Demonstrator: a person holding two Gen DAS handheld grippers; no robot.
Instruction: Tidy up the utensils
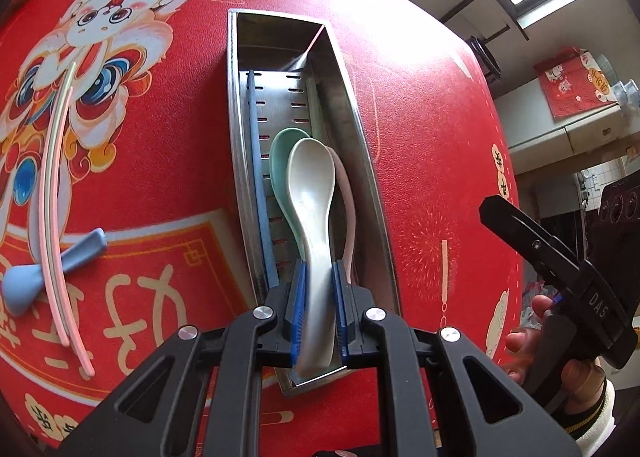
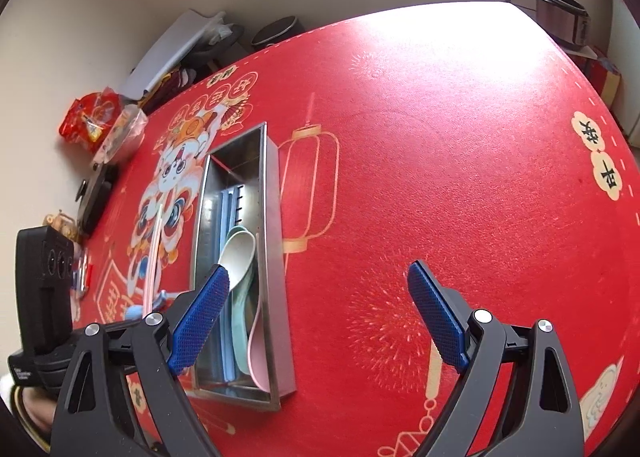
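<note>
My left gripper [image 1: 320,289] is shut on the handle of a cream spoon [image 1: 312,185], whose bowl points away over the long steel tray [image 1: 234,137]. Under it in the tray lie a green spoon [image 1: 282,153], a pink spoon [image 1: 349,213] and blue chopsticks [image 1: 256,177]. A blue spoon [image 1: 24,289] and a pale pink pair of chopsticks [image 1: 56,193] lie on the red mat to the left. My right gripper [image 2: 316,269] stands wide open with nothing between its fingers, right of the tray [image 2: 276,297]. The cream spoon [image 2: 240,251] shows beside its left finger.
A red printed mat [image 2: 440,137] covers the table. Snack bags [image 2: 92,121] and a black object [image 2: 96,193] sit at its far left edge. A hand holds the other gripper [image 1: 552,253] at the right of the left wrist view. A cooker [image 2: 564,17] stands beyond the table.
</note>
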